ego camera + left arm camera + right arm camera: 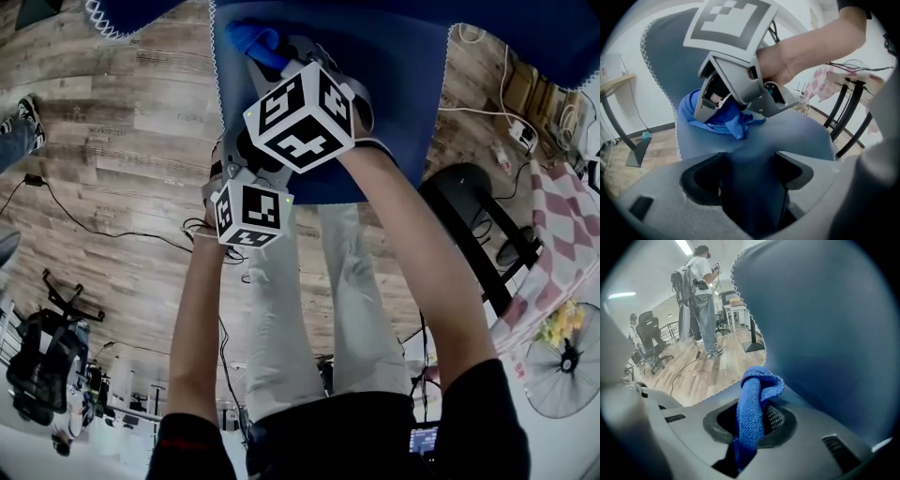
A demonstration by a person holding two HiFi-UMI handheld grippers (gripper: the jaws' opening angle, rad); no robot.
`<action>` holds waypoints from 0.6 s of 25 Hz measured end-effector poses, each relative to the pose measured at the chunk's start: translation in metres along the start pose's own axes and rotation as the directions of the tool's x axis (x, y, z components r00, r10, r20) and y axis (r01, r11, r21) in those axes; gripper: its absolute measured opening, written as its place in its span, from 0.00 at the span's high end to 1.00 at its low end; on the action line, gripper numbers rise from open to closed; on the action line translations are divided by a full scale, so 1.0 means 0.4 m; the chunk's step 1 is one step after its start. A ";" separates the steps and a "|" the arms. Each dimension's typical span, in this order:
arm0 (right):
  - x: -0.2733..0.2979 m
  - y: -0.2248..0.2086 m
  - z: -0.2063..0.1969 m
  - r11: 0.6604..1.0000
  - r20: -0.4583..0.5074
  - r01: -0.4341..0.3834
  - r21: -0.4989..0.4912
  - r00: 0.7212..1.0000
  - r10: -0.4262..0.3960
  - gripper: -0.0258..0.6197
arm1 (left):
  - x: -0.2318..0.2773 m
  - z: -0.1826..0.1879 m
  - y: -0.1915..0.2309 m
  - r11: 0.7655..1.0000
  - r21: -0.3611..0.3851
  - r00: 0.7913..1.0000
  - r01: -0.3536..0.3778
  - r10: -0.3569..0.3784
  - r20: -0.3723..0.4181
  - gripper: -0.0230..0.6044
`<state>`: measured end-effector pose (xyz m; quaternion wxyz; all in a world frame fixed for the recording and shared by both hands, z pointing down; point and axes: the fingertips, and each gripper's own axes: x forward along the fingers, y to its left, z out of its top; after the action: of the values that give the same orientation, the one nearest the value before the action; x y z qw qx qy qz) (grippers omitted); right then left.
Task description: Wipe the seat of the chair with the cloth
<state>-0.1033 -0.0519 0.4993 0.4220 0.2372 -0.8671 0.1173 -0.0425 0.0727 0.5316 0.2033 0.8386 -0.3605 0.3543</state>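
Steadying hold: the left gripper [749,185], nearest the person's legs, sits at the front edge of the seat [398,89]; I take it as bracing the chair so it does not shift under the rubbing.
Left jaws: set on that front edge, with the dark blue upholstery filling the whole gap between the two pads; they look clamped on it, not hanging loose.
Working hand: the right gripper [751,425] reaches just beyond the left one, tilted down onto the seat so that the cloth meets the fabric ahead of the plastic.
Right jaws: drawn in tight on the cloth [758,392], a blue towelling rag whose folded loop sticks out past the tips.
Cloth on the seat: from the left gripper view the bunched rag lies pressed on the seat surface, toward its left edge with the white stitching.
Task, as I judge it: wiping is under way, one patch covered at this spot.
Beyond: wooden floor [122,141] with cables, and farther off another person [701,291] standing among office chairs.
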 end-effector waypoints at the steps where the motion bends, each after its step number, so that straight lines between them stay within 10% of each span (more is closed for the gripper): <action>1: -0.005 -0.006 -0.007 1.000 -0.003 0.004 0.001 1.000 -0.004 0.87 | 0.000 0.000 -0.001 1.000 0.000 1.000 0.000 0.000 -0.001 0.42; 15: -0.068 -0.092 -0.095 0.997 -0.043 0.065 0.030 0.997 -0.064 0.87 | -0.002 0.000 0.002 1.000 0.001 1.000 -0.003 0.003 0.002 0.42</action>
<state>-0.0444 -0.0599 0.5013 0.4397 0.2692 -0.8481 0.1222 -0.0432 0.0724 0.5310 0.2019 0.8385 -0.3618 0.3539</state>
